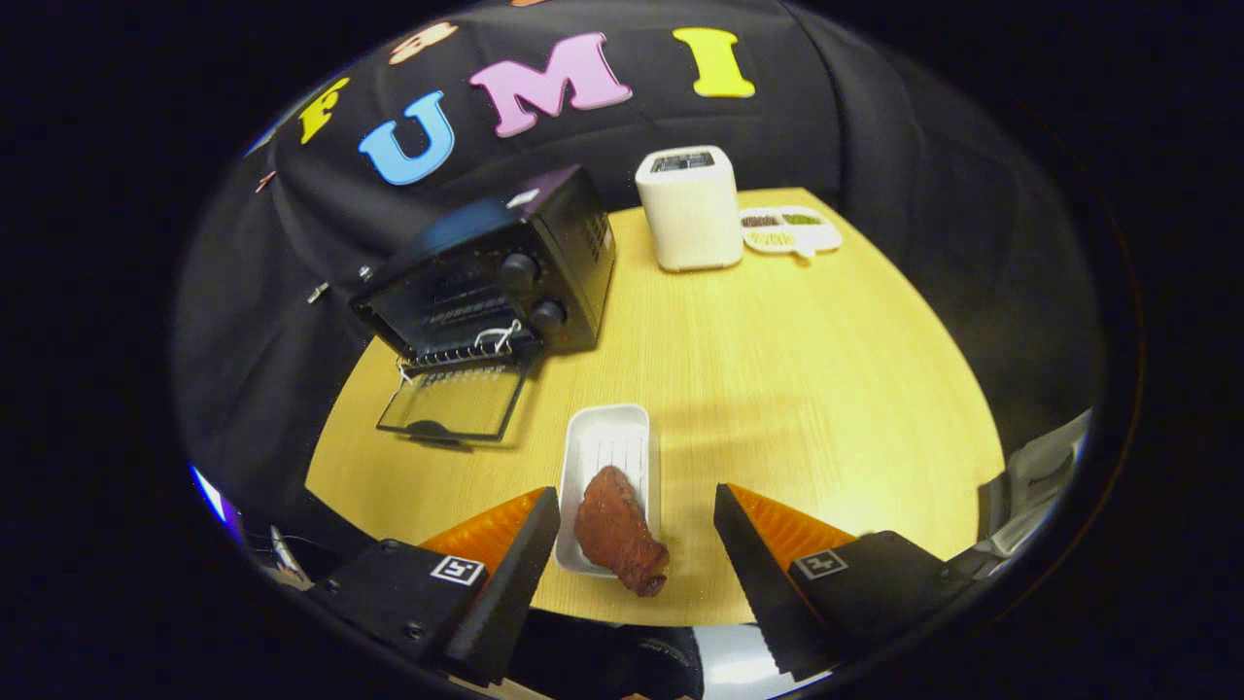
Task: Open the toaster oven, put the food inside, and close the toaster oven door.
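Gripper view: the claw (pixel 637 530) is spread wide, grasping nothing, with the piece of meat (pixel 618 530) between its fingers, lying on a white tray (pixel 610 442). Beyond the tray, on the tabletop (pixel 797 389), the black toaster oven (pixel 496 267) stands with its glass door (pixel 455 403) folded down open. Right of the oven stands a white toaster (pixel 688 206).

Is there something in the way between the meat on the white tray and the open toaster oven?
Nothing visible. The meat lies on the white tray between the open gripper fingers. Bare table separates the tray from the toaster oven, whose door lies folded down.
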A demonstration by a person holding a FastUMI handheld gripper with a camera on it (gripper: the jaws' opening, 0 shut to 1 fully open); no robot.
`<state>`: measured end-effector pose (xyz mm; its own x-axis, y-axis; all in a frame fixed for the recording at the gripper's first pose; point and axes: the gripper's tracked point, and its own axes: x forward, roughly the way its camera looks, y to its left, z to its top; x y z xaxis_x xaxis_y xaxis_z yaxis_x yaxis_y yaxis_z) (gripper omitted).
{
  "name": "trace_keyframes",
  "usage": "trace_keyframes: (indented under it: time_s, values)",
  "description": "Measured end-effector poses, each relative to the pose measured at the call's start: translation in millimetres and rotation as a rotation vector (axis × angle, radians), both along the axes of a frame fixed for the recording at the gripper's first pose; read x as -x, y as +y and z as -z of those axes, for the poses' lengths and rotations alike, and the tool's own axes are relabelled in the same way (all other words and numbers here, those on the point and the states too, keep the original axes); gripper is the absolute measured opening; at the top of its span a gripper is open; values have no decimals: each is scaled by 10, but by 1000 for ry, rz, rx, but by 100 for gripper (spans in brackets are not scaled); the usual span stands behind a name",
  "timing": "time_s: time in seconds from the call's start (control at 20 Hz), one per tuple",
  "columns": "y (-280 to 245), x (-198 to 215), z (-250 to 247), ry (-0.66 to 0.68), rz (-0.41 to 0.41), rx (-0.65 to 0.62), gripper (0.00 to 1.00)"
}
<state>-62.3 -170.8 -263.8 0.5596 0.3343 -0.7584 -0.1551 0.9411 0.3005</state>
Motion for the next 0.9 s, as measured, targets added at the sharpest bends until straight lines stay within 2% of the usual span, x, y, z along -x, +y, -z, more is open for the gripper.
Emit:
trace_keyframes:
  time_s: [0.15, 0.35, 0.4, 0.5, 0.55, 0.65, 0.75, 0.8, 0.9]
  values:
    - [-23, 140, 211, 127, -10, -59, 99]
    - [-62, 197, 387, 185, -37, -77, 94]
    - [-32, 205, 401, 205, -30, -101, 84]
    - [42, 232, 447, 258, -10, -153, 71]
    - [54, 224, 452, 271, -2, -166, 68]
    - [54, 262, 462, 290, -4, -170, 49]
    - [61, 282, 459, 317, -12, -183, 47]
    - [70, 290, 450, 333, -3, -190, 33]
    - [79, 327, 494, 375, -4, -198, 29]
